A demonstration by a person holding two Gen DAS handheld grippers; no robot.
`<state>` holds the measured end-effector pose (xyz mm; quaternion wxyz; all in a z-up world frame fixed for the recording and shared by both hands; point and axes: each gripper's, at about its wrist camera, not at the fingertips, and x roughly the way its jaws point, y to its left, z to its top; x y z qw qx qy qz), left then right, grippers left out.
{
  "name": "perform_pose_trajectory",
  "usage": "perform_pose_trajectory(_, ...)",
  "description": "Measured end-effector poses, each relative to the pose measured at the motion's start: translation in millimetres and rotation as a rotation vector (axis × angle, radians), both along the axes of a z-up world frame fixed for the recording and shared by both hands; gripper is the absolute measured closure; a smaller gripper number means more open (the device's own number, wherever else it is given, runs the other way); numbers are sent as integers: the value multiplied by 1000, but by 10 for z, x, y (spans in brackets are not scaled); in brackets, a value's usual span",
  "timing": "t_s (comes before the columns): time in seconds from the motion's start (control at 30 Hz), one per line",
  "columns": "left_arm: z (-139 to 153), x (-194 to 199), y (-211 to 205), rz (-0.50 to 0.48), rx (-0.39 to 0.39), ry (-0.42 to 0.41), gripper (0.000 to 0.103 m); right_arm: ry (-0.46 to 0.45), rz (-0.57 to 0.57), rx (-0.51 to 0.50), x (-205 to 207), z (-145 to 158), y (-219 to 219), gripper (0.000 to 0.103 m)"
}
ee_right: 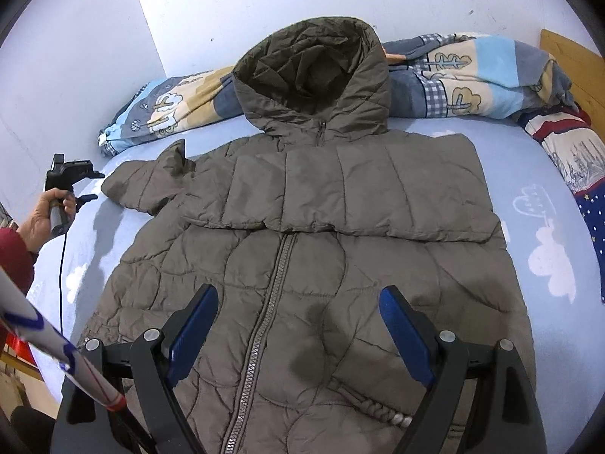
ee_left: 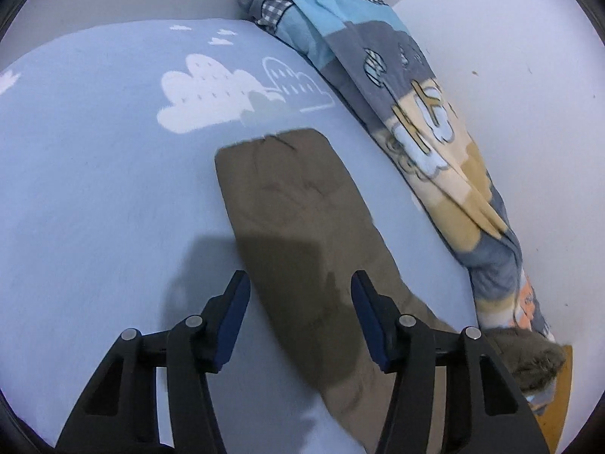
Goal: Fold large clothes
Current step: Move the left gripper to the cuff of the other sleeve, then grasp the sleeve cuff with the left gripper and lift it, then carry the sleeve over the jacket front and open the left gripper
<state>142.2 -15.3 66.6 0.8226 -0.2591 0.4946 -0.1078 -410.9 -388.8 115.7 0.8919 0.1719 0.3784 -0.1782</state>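
Observation:
An olive-brown hooded puffer jacket [ee_right: 314, 265] lies front up on the light blue bed sheet [ee_right: 544, 196], zipper closed, hood toward the wall. One sleeve is folded across the chest. The other sleeve [ee_left: 287, 204] stretches out flat in the left wrist view. My left gripper [ee_left: 300, 283] is open and hovers above that sleeve's near part. It also shows in the right wrist view [ee_right: 81, 185], at the far left by the sleeve's cuff. My right gripper [ee_right: 298, 299] is open and empty above the jacket's lower front.
A rolled patterned blanket [ee_right: 453, 75] lies along the white wall behind the jacket; it also shows in the left wrist view [ee_left: 416, 113]. A dark star-patterned cloth [ee_right: 582, 174] lies at the right. A wooden headboard [ee_right: 571, 60] stands at far right.

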Motion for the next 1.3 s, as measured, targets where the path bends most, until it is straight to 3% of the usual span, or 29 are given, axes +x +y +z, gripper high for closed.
perform_pose_trajectory(0.1, -200, 154, 60, 42, -3, 16, 48, 14, -8, 14, 17, -75, -24, 13)
perform_pose_trajectory(0.3, -418, 311, 124, 127, -159, -27, 49, 32, -3, 7, 66, -171, -21, 13)
perform_pose_trajectory(0.33, -420, 289, 117, 143, -163, -44, 71, 38, -4, 10, 74, -187, -25, 13)
perform_pose_trajectory(0.37, -430, 268, 108, 158, -158, -50, 86, 43, -7, 16, 81, -206, -34, 13)
perform_pose_trajectory(0.53, -342, 66, 191, 188, -163, -106, 91, 35, -21, 27, 64, -200, -60, 13)
perform_pose_trajectory(0.73, -8, -279, 367, 176, -167, -161, 91, -15, -49, 43, -27, -37, -112, 13)
perform_pose_trajectory(0.9, 434, -540, 308, 145, -156, -217, 91, -70, -86, 56, -144, 141, -201, 13)
perform_pose_trajectory(1.3, 1733, -1546, -551, -39, -132, -382, 91, -210, -194, 57, -499, 565, -496, 13)
